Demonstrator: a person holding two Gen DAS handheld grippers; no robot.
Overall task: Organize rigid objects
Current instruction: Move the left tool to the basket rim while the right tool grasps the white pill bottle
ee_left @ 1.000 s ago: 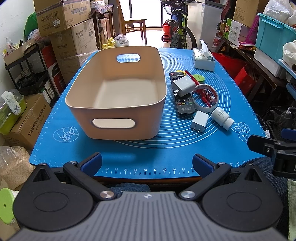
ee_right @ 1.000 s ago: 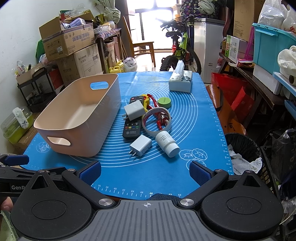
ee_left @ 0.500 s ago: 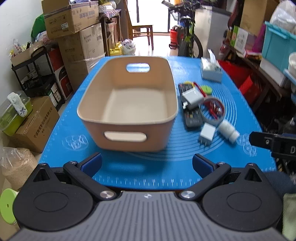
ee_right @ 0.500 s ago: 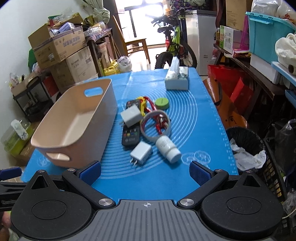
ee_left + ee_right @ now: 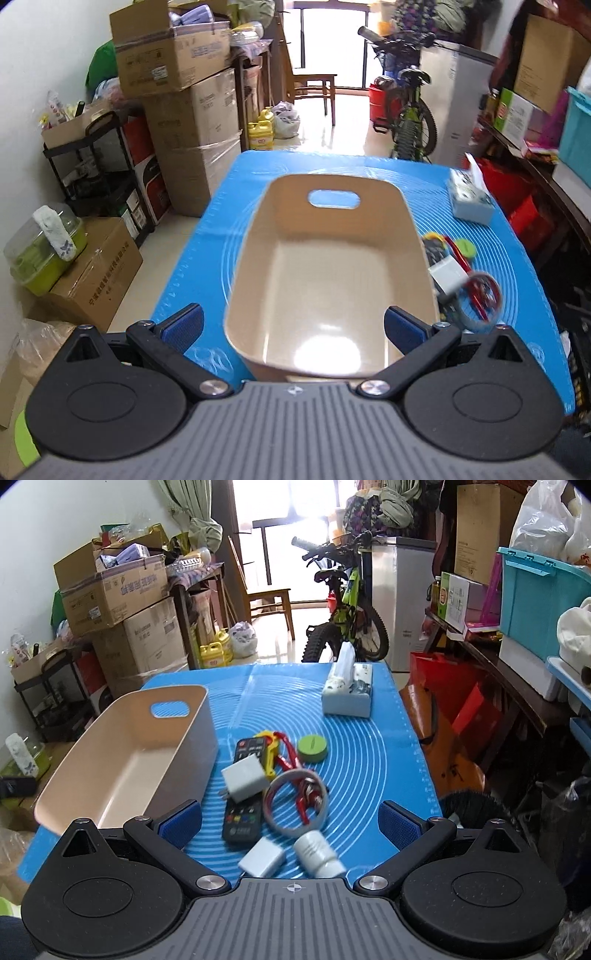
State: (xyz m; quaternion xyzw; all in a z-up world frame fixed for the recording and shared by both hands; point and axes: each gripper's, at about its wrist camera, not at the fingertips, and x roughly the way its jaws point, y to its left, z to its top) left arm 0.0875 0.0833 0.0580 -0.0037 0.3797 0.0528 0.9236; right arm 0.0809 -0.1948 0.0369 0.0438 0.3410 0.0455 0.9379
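With both grippers' fingers [image 5: 180, 819] spread and empty, the small charger [image 5: 261, 861] could be nudged into the bottle [image 5: 319, 853] touching it.

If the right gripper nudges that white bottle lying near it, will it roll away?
Probably. The white bottle lies on its side on the smooth blue mat, so a sideways nudge would likely roll it. Its ribbed body should grip well, and it looks light and stiff. The open right gripper seems wide enough.

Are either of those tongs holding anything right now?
No. The left tongs gape over the empty bin; the right tongs are open too.
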